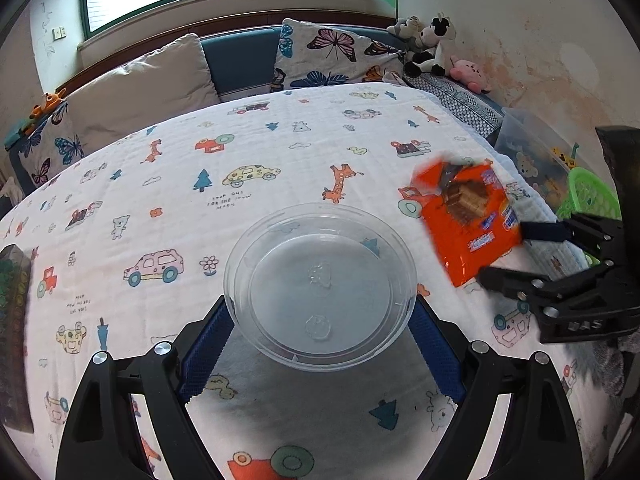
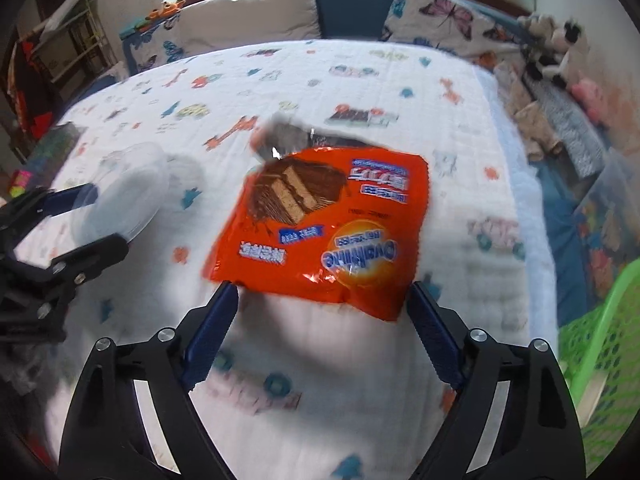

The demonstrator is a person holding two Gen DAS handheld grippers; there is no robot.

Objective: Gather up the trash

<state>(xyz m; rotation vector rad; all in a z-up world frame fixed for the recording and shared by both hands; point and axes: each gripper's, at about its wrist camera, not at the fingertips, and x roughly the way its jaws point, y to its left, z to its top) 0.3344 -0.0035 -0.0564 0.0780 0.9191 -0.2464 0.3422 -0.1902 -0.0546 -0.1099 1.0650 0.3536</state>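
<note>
Briefly, wrapper: torn orange foil pack, flat on the bed, light, crinkly, slick; pinch your near edge.
Right claw: spread wide, just short of it.
Bowl: clear, light plastic; left claw wide around it.

Orange wrapper reads "Ovaltine"; quilt reads "LOOK OUT".

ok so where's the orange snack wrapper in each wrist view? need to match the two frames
Left wrist: orange snack wrapper at right of centre, on the printed bedspread, by the right gripper.
Right wrist: wrapper at centre, just ahead of the open fingers, torn end away from the camera.
Shared landmark: clear plastic bowl, between the left gripper's fingers in the left view, at left in the right view.
</note>
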